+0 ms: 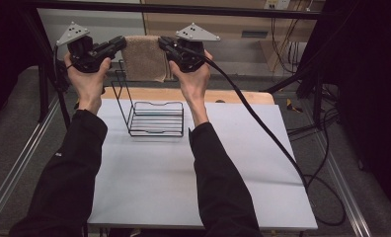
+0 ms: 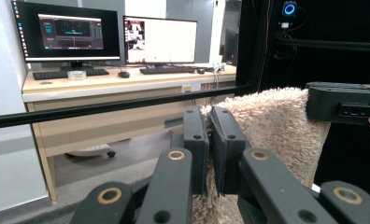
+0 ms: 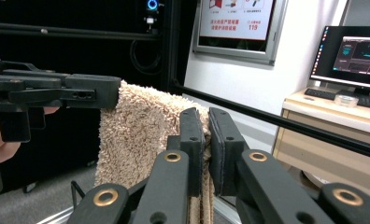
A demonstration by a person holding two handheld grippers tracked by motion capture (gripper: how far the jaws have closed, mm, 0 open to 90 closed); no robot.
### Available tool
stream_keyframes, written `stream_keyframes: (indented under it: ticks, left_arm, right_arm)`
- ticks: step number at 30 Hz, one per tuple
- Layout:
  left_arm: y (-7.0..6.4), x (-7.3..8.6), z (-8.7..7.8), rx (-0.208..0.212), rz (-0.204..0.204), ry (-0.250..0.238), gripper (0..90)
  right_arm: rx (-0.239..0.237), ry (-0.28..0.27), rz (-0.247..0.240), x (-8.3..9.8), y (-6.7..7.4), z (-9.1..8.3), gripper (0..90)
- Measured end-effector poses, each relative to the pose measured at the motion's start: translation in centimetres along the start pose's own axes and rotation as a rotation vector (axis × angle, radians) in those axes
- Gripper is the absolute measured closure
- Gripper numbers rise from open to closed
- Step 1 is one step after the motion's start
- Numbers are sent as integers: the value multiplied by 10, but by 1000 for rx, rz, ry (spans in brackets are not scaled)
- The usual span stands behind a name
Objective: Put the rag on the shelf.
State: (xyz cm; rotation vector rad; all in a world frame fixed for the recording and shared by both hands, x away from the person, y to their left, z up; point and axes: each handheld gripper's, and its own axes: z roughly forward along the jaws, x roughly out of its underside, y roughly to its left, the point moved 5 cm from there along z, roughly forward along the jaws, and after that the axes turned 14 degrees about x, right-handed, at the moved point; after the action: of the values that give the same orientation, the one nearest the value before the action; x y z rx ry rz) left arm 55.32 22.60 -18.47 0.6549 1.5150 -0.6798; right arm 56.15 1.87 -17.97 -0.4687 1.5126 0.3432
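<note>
Both grippers pinch the towel (image 1: 143, 58) by its top corners, the left gripper (image 1: 118, 45) and right gripper (image 1: 165, 43) level with each other, stretching its top edge crosswise. The wire rack (image 1: 154, 117) stands on the table (image 1: 183, 168) below and nearer, roughly equidistant from both hands.

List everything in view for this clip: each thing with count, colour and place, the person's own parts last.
Fluffy beige towel: one, beige, held up by its top corners between both tools, above the table's far edge.
Black wire rack: one, black, on the table below the towel.
White table: one, white top with a wooden strip at the far edge.
Monitors: two, dark frames, on a wooden desk in the background.
Left tool: black, shut on the towel.
Right tool: black, shut on the towel.
Sleeves: two, black.
</note>
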Motion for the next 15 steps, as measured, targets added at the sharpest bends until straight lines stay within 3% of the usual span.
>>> stream_keyframes:
  ticks: [15]
  left_arm:
    - [-8,28,-7,23,5,56,848]
  right_arm:
    - [-36,83,0,27,4,-7,847]
